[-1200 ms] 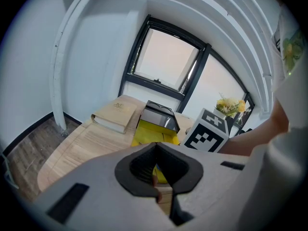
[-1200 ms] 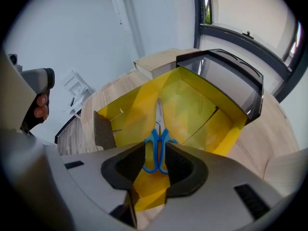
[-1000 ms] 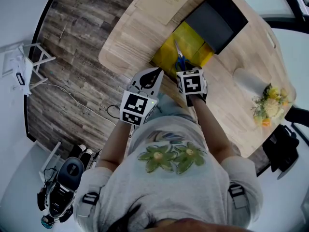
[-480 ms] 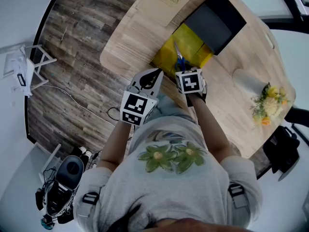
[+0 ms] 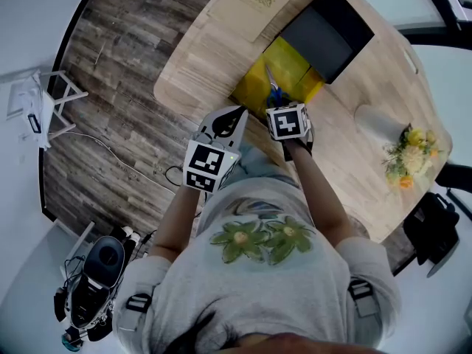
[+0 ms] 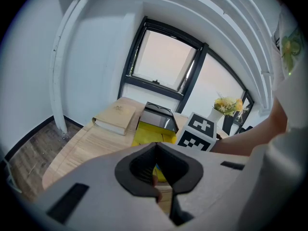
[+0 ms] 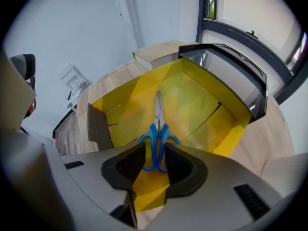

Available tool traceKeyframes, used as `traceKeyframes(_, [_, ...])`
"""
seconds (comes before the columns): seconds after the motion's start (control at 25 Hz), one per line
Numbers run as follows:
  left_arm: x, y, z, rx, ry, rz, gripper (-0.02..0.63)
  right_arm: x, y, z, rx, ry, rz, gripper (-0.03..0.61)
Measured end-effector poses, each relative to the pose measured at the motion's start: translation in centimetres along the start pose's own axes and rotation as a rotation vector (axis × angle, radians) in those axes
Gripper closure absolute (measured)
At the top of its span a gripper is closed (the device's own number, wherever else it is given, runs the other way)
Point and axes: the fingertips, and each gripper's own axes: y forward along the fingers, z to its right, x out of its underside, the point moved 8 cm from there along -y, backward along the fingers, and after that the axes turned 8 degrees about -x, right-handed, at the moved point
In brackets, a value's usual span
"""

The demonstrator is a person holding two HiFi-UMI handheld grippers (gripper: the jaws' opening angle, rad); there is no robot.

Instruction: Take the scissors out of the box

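The scissors (image 5: 275, 93) lie inside the open yellow box (image 5: 291, 65), blue handles nearest me and blades pointing away. In the right gripper view the scissors (image 7: 157, 138) rest on the yellow box's floor (image 7: 192, 95). My right gripper (image 7: 155, 159) hovers just over the handles with its jaws open; nothing is held between them. From the head view the right gripper (image 5: 282, 108) is at the box's near edge. My left gripper (image 5: 240, 111) stays over the table's near edge, left of the box, its jaws shut and empty (image 6: 156, 144).
The box's black lid (image 5: 328, 32) stands open at the far side. A tan book (image 5: 249, 2) lies beyond the box on the wooden table (image 5: 199, 57). A white vase (image 5: 376, 124) with yellow flowers (image 5: 409, 153) lies at the right.
My right gripper has edged a little forward over the scissors' handles. The left gripper has stayed where it was.
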Motion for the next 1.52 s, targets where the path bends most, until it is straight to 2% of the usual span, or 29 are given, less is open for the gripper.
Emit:
traceKeyframes(0.28, [-0.14, -0.26, 0.12, 0.003, 0.005, 0.002, 0.607, -0.45, -0.01, -0.15, 0.019, -0.009, -0.004, 0.468])
traceKeyframes(0.56, [-0.06, -0.35, 0.27, 0.007, 0.01, -0.002, 0.607, -0.52, 0.56, -0.24, 0.065, -0.044, -0.054, 0.488])
traceKeyframes(1.52, [0.54, -0.73, 0.97, 0.022, 0.019, -0.009, 0.607, -0.57, 0.83, -0.53, 0.048, -0.15, -0.075, 0.491])
